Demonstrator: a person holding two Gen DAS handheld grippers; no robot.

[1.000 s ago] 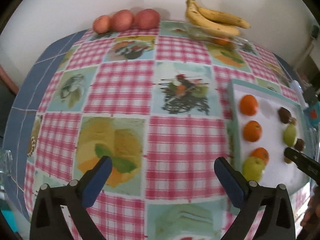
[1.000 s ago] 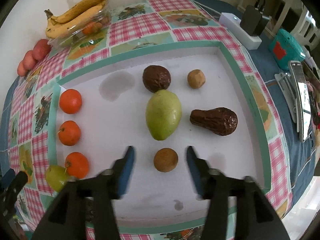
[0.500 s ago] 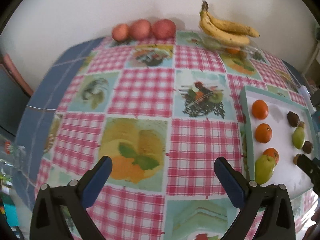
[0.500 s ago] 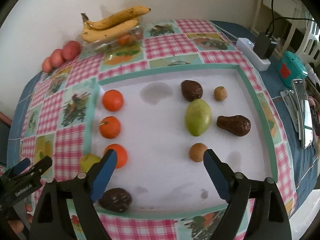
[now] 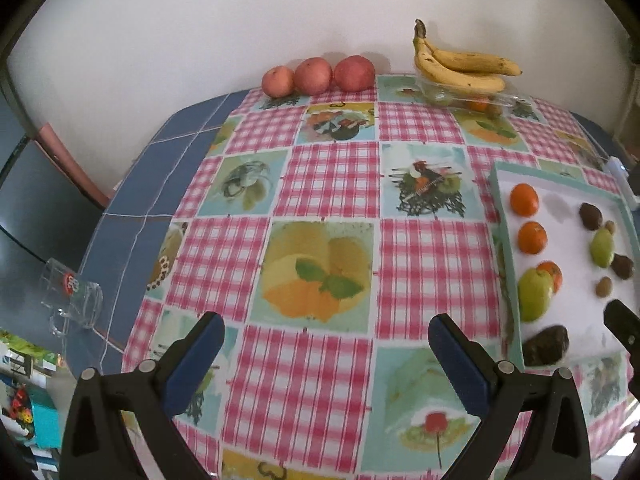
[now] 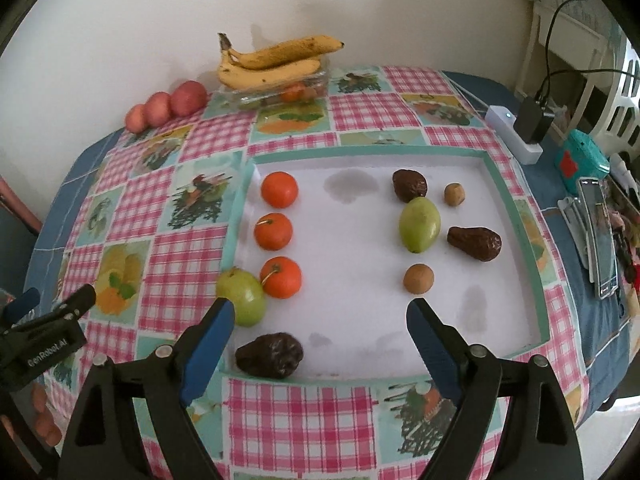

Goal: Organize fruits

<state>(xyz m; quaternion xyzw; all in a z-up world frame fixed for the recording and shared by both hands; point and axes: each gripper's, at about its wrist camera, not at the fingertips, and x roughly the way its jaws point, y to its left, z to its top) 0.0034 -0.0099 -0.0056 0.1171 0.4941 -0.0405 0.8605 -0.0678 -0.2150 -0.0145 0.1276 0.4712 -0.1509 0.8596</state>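
Right wrist view: the right gripper point(image 6: 320, 320) occupies the lower centre of the frame, its blue-padded jaws spread wide with nothing between them, having just been opening. Above it lies a white tray point(image 6: 352, 248) with a teal rim, set on a pink-checked tablecloth point(image 6: 168, 200). Down the left of the tray stand three oranges in a column: upper point(image 6: 279, 189), middle point(image 6: 273, 231) and lower point(image 6: 280, 277). A green pear point(image 6: 241, 296) touches the lower orange at the tray's left rim, and a dark wrinkled avocado point(image 6: 269, 355) lies at the tray's lower left corner. On the right half sit a second green pear point(image 6: 419, 218), a dark round fruit point(image 6: 409, 186) just above it, a second avocado point(image 6: 474, 243) to its right, and two small brown fruits, one upper point(image 6: 454, 194) and one lower point(image 6: 418, 278). At upper centre, bananas point(image 6: 276, 64) rest on a clear plastic box point(image 6: 280, 94); three red apples point(image 6: 168, 106) line the wall at upper left. The left gripper point(image 6: 52, 308) enters at the left edge.

Left wrist view: the left gripper point(image 5: 326, 352) fills the lower frame, jaws spread and empty above the bare tablecloth, with the tray at the right edge. A glass mug point(image 5: 72, 298) appears at lower left.
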